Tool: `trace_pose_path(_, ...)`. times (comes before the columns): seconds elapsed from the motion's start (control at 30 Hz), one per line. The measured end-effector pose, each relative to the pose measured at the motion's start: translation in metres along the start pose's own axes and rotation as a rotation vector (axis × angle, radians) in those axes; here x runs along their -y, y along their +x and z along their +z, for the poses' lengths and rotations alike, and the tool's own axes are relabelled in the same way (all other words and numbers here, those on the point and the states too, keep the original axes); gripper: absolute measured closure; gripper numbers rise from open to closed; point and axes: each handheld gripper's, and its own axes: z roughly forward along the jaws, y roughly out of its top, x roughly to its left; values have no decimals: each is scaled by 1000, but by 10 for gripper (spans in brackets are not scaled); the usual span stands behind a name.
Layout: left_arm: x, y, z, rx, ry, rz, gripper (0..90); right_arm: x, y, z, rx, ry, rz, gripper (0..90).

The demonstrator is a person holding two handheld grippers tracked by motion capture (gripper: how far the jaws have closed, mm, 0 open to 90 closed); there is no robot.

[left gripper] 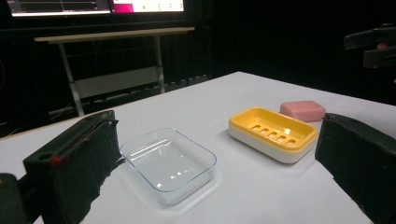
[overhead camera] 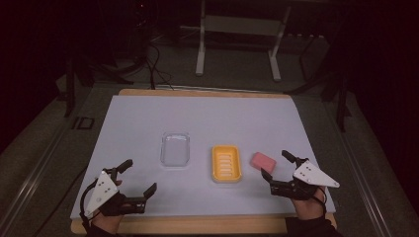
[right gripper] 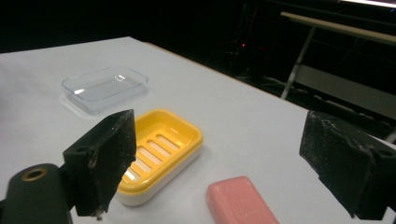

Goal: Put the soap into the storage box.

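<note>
Resting near the counter's (overhead camera: 148, 113) near edge, both tongs stand open and hold nothing. The left tongs (overhead camera: 138, 177) sit by the near left corner, jaws spread wide and aimed toward the middle of the counter, with a hand (overhead camera: 109, 207) behind them. In the left gripper view the two black jaws frame a clear plastic tray (left gripper: 168, 162) close in front, with the yellow soap dish (left gripper: 273, 133) farther off.

The right tongs (overhead camera: 276, 165) sit toward the near right corner, held by the other hand (overhead camera: 309, 203), jaws parted with the gap facing the pink soap bar (overhead camera: 263, 161). That bar lies flat on the counter just beyond the jaw tips, near them but not touching, and just to the right of the yellow soap dish (overhead camera: 226, 163), apart from it. In the right gripper view the pink soap bar (right gripper: 240, 203) lies between the open jaws, low in the picture, and the yellow soap dish (right gripper: 161, 151) sits beside it, slotted insert showing, nothing in it.

Farther toward the counter's middle, the clear plastic tray (overhead camera: 175, 149) lies left of the dish, with a gap between them. Beyond the far edge stands a white-legged frame (overhead camera: 237, 39) on a dark floor.
</note>
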Motion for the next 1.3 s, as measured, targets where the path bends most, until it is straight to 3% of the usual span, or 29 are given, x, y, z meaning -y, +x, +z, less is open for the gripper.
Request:
trace_pose_path(0.17,0,-1,2,5,14,11,6,1,0,2,-5,19,-31,109)
trace_pose_path(0.53,1,-1,4,16,32,25,6,2,-2,6,-27,58,-21,109)
trace_pose_path(0.57,1,-1,3,16,32,27,6,2,-1,9,-37,92,-44,109)
trace_pose_path(0.77,1,-2,4,21,41,28,6,6,-4,16,-119,221,-53,109)
trace_pose_path(0.83,1,-2,4,22,47,34,6,11,-6,21,-165,299,-30,110)
trace_pose_path(0.9,2,-2,5,19,52,37,6,15,-8,24,-173,348,-16,110)
trace_pose_path(1.07,2,-2,6,16,59,40,6,23,-9,34,-177,492,10,144)
trace_pose_path(1.13,2,-2,6,15,64,43,6,27,-10,37,-159,573,26,141)
trace_pose_path(1.2,2,-2,6,15,67,46,6,29,-10,39,-131,614,28,139)
trace_pose_path(1.3,2,-2,6,10,72,51,6,29,-13,40,-111,691,76,141)
